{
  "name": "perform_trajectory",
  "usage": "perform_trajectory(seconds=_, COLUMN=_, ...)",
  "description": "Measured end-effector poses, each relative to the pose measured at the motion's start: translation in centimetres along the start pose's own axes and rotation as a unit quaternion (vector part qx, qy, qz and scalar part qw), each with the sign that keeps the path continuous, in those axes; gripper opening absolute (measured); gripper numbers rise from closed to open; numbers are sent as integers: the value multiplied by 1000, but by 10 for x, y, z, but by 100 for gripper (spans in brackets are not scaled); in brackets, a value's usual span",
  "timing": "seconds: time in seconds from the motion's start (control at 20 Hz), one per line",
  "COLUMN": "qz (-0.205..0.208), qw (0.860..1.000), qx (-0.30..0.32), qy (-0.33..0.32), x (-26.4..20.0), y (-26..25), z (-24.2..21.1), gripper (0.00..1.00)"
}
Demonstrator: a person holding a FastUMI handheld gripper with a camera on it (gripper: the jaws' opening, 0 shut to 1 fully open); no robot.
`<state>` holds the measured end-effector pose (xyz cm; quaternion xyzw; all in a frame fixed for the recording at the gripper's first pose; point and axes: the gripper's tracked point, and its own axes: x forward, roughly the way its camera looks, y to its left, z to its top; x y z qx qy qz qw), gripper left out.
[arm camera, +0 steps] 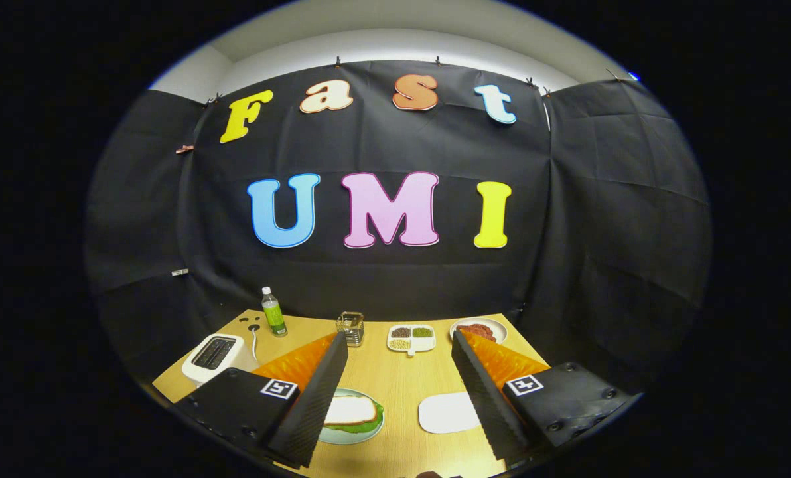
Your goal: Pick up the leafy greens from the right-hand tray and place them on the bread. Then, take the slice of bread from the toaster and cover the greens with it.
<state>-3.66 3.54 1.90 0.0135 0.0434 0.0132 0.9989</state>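
The gripper (399, 345) is hanging above a light wooden tabletop (395, 372) with its two fingers (319, 392) spread wide apart and holding nothing; bare wood is showing in the gap between them.

Low between the fingers, partly tucked behind the left one, a pale round plate (342, 436) is carrying the sandwich: a slice of white bread with a brown crust (349, 410) is lying flat on top of the leafy greens (367, 425), whose green edge is peeking out around the slice on its right and lower sides. Just to the right of it, beside the right finger, a white rounded rectangular tray (447, 413) is sitting empty on the tabletop.

A white two-slot toaster (213, 357) is standing to the left, beyond the left finger, with its slots looking dark. Behind it, near the black cloth wall, a green plastic bottle with a white cap (273, 312) is standing upright. Further along the back of the tabletop, a small clear glass container (351, 328) is standing just ahead of the left fingertip, a white divided dish of mixed grains (411, 338) is sitting in the middle, and a white round plate with reddish-brown food (478, 328) is resting just beyond the right fingertip.
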Motion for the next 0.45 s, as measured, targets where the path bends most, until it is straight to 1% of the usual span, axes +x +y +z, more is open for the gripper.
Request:
perform_trajectory(seconds=0.2, qz=-28, qw=1000, qx=-5, qy=-3, x=-9, y=-3, z=2, gripper=98)
perform_trajectory(seconds=0.35, qz=-37, qw=999, qx=8, qy=-3, x=-11, y=-2, z=5, gripper=98)
perform_trajectory(seconds=0.45, qz=-45, qw=999, qx=5, qy=-9, x=-9, y=-4, z=7, gripper=98)
